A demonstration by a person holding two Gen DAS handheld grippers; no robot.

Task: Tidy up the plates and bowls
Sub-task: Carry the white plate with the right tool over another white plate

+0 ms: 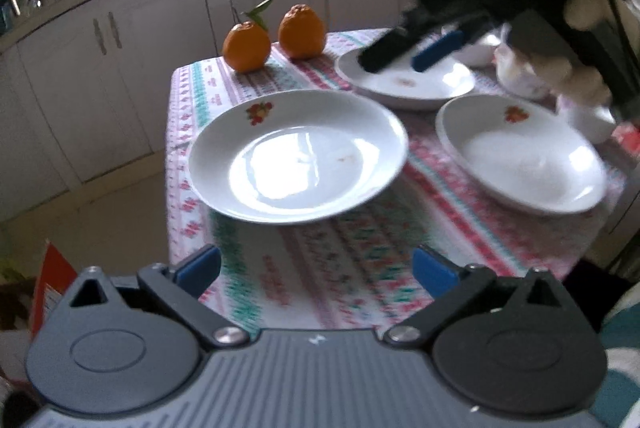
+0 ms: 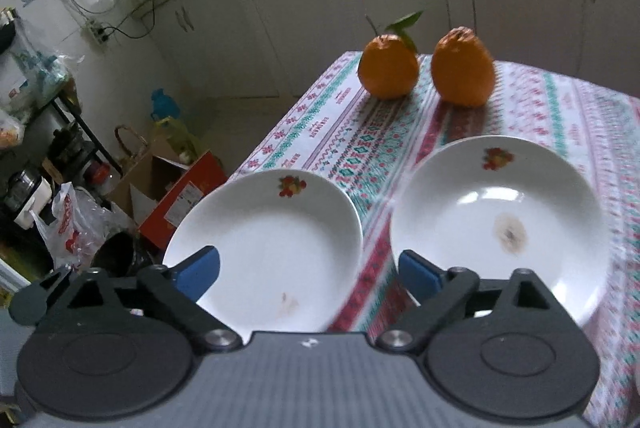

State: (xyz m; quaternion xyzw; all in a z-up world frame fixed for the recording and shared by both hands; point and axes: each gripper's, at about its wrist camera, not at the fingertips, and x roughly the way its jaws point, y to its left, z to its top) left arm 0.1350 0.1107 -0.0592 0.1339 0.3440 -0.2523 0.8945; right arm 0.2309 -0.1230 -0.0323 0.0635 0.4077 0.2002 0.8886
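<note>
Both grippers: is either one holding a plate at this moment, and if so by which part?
Neither. The left gripper and right gripper stand open and empty; the white plates lie free on the tablecloth.

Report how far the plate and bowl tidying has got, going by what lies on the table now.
Done: nothing looks stacked; three white plates lie singly on the patterned tablecloth, the near plate, the right plate and the far plate.
In hand: nothing. The left gripper is open and empty; the right gripper hovers open over the far plate.
Left: gathering the plates together. No bowl is clearly made out.
</note>
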